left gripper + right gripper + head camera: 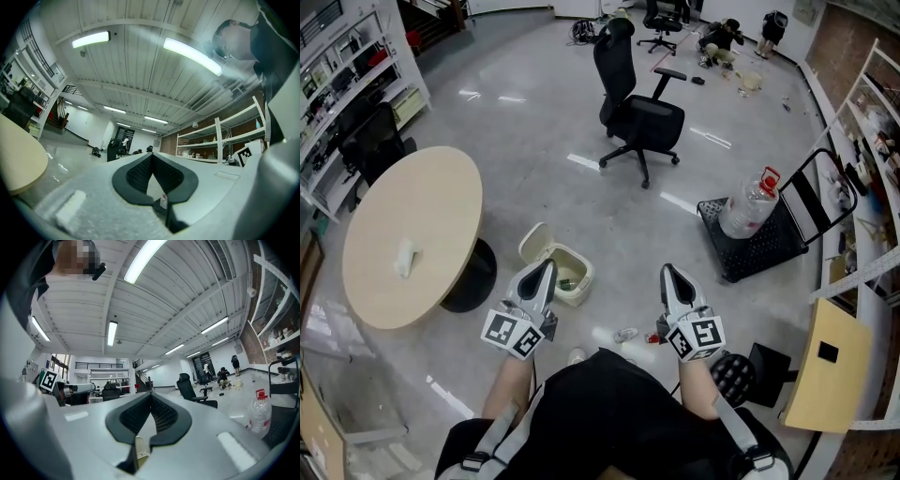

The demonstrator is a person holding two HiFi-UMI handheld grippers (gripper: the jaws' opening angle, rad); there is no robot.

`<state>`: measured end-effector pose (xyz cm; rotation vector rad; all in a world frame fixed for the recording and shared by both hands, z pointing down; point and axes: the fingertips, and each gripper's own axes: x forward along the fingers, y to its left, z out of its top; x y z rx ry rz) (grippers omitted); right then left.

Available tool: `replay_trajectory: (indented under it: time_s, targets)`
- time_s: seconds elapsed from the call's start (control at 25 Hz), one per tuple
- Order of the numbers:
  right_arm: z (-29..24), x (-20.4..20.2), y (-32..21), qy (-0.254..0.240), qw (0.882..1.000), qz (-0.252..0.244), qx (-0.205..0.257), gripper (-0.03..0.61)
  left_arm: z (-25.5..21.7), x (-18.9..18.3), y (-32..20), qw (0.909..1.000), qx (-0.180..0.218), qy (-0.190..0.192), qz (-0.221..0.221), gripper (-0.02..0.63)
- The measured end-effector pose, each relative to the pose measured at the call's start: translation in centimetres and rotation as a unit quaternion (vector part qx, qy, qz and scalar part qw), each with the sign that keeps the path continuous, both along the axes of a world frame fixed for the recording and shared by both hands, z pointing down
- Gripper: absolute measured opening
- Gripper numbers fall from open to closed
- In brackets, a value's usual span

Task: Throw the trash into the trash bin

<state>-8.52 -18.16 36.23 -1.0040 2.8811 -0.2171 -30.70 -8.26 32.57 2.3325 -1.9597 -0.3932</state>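
The grey floor (534, 122) takes up most of the head view. A round table (422, 216) stands at the left, an office chair (637, 108) farther off, and a black cart (759, 248) carrying a water bottle (750, 206) at the right.

The trash bin (581, 270) sits on the floor near the person, just right of the table base. Its lid is tipped open, and some rubbish is already inside.

The left gripper (544, 272) hangs beside the bin and the right gripper (668, 275) is off to its right. Both have their jaws pressed together with nothing between them.

A crumpled scrap (626, 334) and a small red piece (653, 337) lie on the floor between the grippers, close to the person's feet.

This looks like the stage of going for the next piece. The next move calls for opening one gripper, lowering it over the scrap, closing on it and carrying it left to the bin.
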Motion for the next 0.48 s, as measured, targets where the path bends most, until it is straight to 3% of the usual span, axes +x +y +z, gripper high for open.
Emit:
replay_trajectory:
  time_s: [0.48]
  targets:
    - [-0.11, -0.02, -0.86, -0.003, 1.0, -0.002, -0.001, 0.006, -0.45, 0.09, -0.58, 0.9998, 0.012, 0.017, 0.005, 0.002]
